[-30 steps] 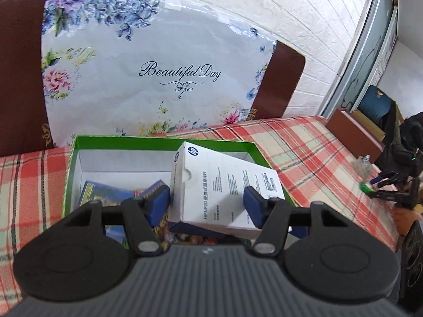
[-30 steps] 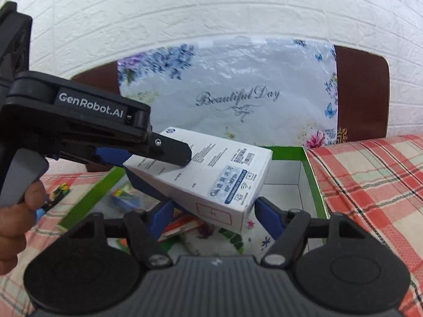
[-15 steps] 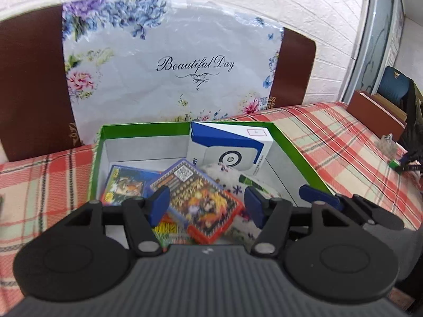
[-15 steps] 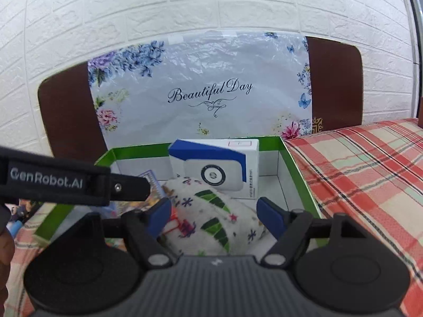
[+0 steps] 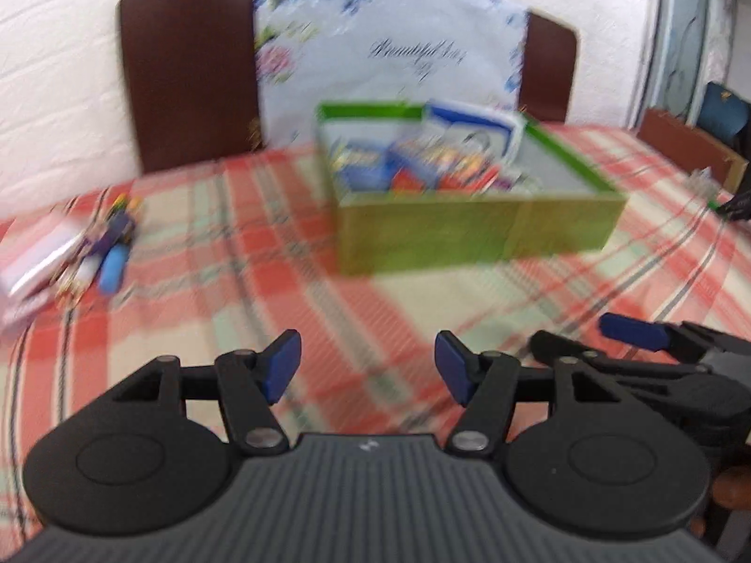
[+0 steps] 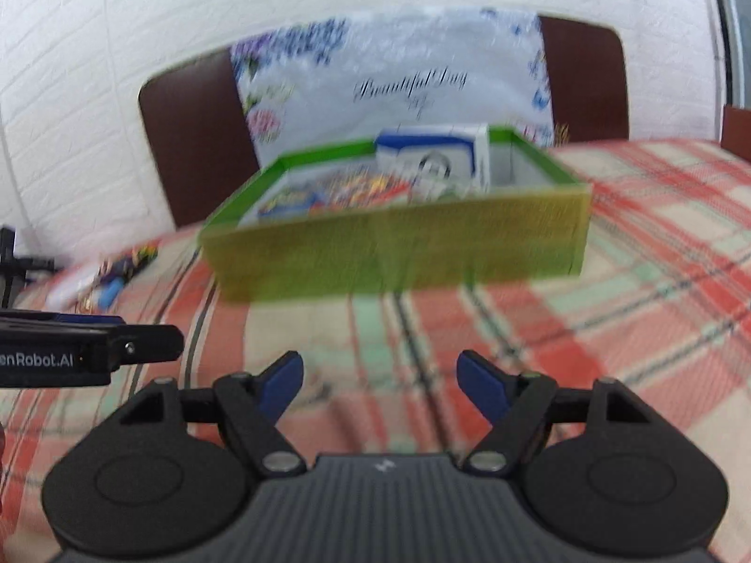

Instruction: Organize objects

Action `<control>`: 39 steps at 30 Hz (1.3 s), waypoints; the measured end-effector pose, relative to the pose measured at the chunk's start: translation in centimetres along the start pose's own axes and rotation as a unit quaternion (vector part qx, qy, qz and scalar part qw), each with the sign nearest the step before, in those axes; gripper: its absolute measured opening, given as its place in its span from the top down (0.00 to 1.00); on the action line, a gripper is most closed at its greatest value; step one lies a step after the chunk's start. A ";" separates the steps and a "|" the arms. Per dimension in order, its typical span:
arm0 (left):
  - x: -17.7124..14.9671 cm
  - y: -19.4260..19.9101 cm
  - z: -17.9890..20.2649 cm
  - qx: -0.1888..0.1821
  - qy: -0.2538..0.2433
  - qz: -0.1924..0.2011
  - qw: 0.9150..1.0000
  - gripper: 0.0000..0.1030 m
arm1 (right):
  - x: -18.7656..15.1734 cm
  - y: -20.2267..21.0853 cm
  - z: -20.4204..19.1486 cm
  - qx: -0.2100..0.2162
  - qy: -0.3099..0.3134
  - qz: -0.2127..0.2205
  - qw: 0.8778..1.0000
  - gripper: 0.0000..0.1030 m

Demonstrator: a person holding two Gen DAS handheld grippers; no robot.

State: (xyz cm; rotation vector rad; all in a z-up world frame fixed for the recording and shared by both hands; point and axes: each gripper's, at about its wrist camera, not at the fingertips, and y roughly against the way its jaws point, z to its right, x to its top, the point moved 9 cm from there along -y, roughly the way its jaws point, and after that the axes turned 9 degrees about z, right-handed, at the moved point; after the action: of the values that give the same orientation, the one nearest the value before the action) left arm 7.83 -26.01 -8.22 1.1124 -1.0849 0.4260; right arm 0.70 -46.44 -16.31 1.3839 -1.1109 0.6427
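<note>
I am holding my left gripper (image 5: 367, 366) and right gripper (image 6: 380, 384) side by side above the plaid tablecloth (image 5: 422, 291), both with jaws spread wide and gripping nothing. The green box (image 6: 399, 244) is sitting well ahead, containing the white-and-blue carton (image 6: 434, 155) upright at its rear (apparently against the far wall; blur is obscuring contact). Small items (image 5: 110, 244) are lying left of it.

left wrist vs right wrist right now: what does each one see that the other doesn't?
Left wrist only: the left gripper, open and empty, and a brown box at far right.

Right wrist only: the right gripper, open and empty.

Both: the green box with the blue-and-white carton standing at its back, the loose items on the plaid cloth, and the floral bag.
</note>
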 end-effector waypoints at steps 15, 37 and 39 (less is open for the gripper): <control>-4.5 3.4 -12.7 0.111 0.053 -0.005 0.992 0.34 | -2.9 -0.1 -12.1 0.060 0.115 -0.034 0.991 0.25; -5.6 5.7 -22.3 0.180 0.050 0.021 0.982 0.30 | -5.0 -0.8 -26.2 0.182 0.186 -0.041 0.965 0.25; -5.5 5.7 -23.4 0.191 0.048 0.024 0.980 0.26 | -4.8 -1.5 -26.9 0.185 0.189 -0.041 0.963 0.25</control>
State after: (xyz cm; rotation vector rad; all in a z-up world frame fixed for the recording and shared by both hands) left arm 12.31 -1.88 -10.85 1.3892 -0.9679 0.7411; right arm 6.39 -19.69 -16.98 1.5290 -0.6440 1.0444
